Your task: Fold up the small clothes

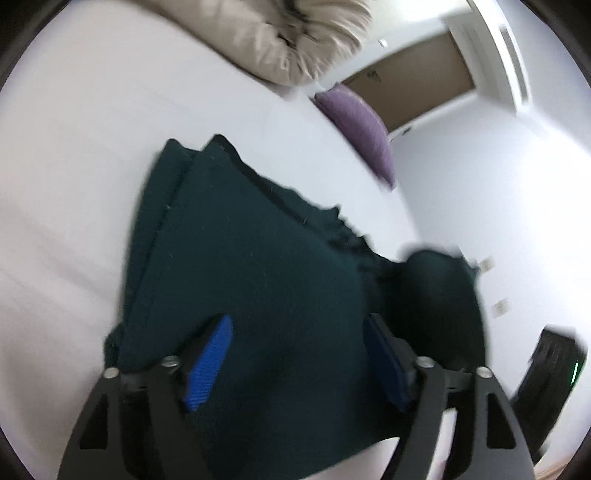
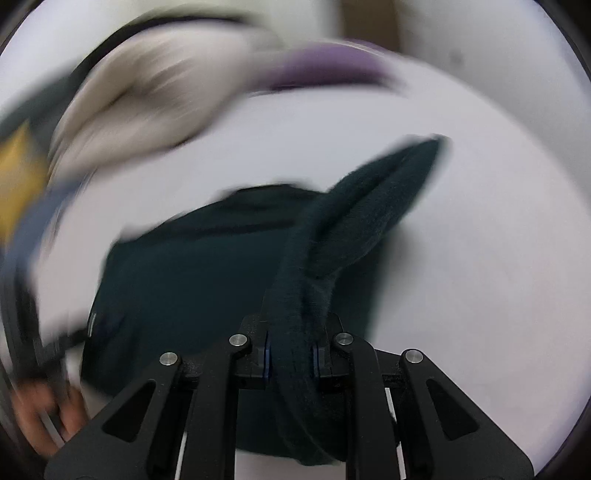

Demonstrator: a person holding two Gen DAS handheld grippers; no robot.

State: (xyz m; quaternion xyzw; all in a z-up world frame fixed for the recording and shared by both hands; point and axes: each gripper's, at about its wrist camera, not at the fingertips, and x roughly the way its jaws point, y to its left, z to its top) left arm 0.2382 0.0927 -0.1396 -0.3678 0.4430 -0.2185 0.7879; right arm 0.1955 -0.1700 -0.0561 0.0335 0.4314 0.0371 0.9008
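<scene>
A dark green knitted garment [image 1: 240, 266] lies on a white bed sheet [image 1: 74, 155]. In the left wrist view my left gripper [image 1: 295, 354] is open, its blue pads [image 1: 208, 363] spread wide just above the garment's near part. In the right wrist view my right gripper [image 2: 291, 354] is shut on a bunched fold of the same garment [image 2: 177, 280]; a sleeve-like part [image 2: 373, 206] rises up and away from the jaws. Both views are blurred by motion.
A beige pillow [image 1: 280, 33] and a purple pillow [image 1: 362, 125] lie at the far side of the bed. A black object [image 1: 546, 373] sits past the bed's right edge. A hand [image 2: 40, 417] shows at the lower left of the right wrist view.
</scene>
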